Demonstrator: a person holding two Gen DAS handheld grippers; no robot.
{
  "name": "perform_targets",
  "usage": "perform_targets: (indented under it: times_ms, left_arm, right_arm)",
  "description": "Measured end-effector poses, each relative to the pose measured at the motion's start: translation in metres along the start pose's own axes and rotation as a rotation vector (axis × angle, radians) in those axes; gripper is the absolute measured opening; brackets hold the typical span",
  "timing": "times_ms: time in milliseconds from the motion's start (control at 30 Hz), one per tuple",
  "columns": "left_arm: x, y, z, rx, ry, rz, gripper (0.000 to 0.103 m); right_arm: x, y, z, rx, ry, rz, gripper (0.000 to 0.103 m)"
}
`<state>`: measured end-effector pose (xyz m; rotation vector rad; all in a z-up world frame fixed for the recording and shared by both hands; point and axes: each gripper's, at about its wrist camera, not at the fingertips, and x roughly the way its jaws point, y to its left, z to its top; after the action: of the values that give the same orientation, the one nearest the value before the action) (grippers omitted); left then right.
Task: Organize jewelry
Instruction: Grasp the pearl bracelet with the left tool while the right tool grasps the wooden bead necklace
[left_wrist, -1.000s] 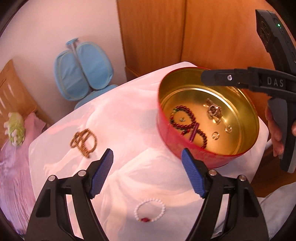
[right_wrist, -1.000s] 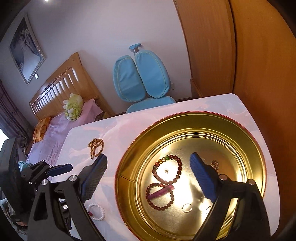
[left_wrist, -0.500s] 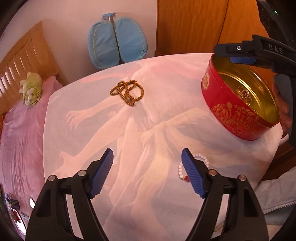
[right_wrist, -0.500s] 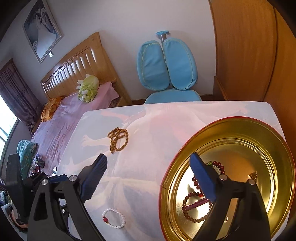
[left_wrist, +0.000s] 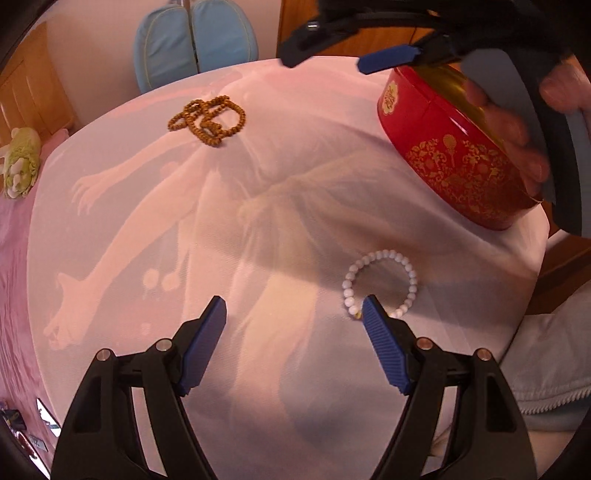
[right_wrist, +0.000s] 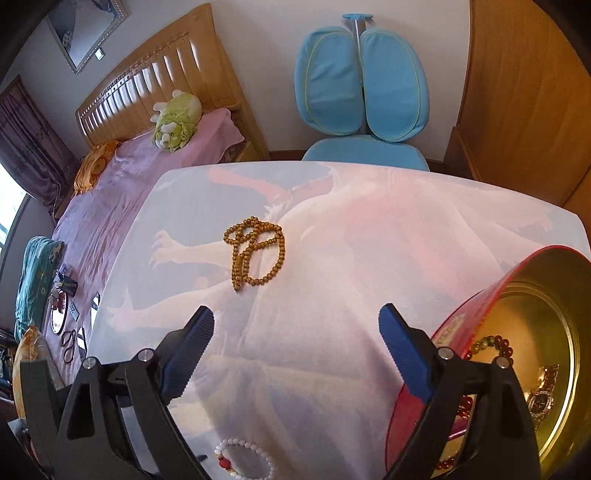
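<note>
The left gripper (left_wrist: 293, 332) has swung from over the tin (left_wrist: 454, 155) to beside the white bracelet (left_wrist: 380, 282); the right gripper (right_wrist: 295, 336) has left the tin too.

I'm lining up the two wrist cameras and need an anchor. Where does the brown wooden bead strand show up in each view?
Left wrist: brown bead strand lies upper left of centre on the white cloth, far beyond the open left gripper.
Right wrist: the strand lies at centre, ahead of the open right gripper.
Shared landmark: the blue chair behind the table.
</note>
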<state>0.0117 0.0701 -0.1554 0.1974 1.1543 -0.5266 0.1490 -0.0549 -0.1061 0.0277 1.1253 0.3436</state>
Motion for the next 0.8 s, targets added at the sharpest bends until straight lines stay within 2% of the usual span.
perform_targets:
  times_ms: [67, 233, 367, 500, 533, 567, 600, 633, 667, 733, 800]
  left_arm:
    - [0.007, -0.01, 0.004, 0.042, 0.001, -0.005, 0.075]
    - [0.021, -0.027, 0.007, 0.158, -0.016, 0.049, 0.077]
    - [0.023, -0.025, 0.008, 0.174, -0.052, 0.045, 0.077]
    - [0.022, -0.024, 0.003, 0.182, -0.086, 0.04, 0.076]
    - [0.021, -0.024, 0.002, 0.183, -0.094, 0.035, 0.072]
    - [0.018, -0.024, 0.0, 0.189, -0.108, 0.03, 0.054]
    - [0.016, -0.023, 0.0, 0.193, -0.117, 0.027, 0.027]
    - [0.015, -0.021, 0.001, 0.185, -0.113, 0.018, 0.014]
    - [0.014, -0.017, 0.002, 0.166, -0.105, 0.003, 0.006]
    - [0.013, -0.008, 0.004, 0.12, -0.099, -0.039, 0.006]
    - [0.011, -0.001, 0.005, 0.079, -0.103, -0.04, 0.006]
  right_arm:
    - [0.016, 0.005, 0.007, -0.005, 0.018, -0.004, 0.092]
    - [0.06, 0.027, 0.027, -0.089, 0.042, -0.001, 0.092]
    - [0.093, 0.042, 0.032, -0.186, 0.091, -0.033, 0.092]
    - [0.102, 0.056, 0.027, -0.319, 0.071, -0.077, 0.092]
    - [0.1, 0.058, 0.024, -0.336, 0.05, -0.065, 0.085]
    - [0.098, 0.06, 0.021, -0.349, 0.03, -0.056, 0.074]
    - [0.095, 0.063, 0.02, -0.364, 0.026, -0.045, 0.048]
    - [0.094, 0.066, 0.02, -0.372, 0.039, -0.038, 0.012]
    - [0.095, 0.068, 0.021, -0.371, 0.059, -0.034, 0.012]
    - [0.094, 0.066, 0.021, -0.341, 0.083, 0.011, 0.012]
    - [0.09, 0.064, 0.019, -0.321, 0.07, 0.017, 0.012]
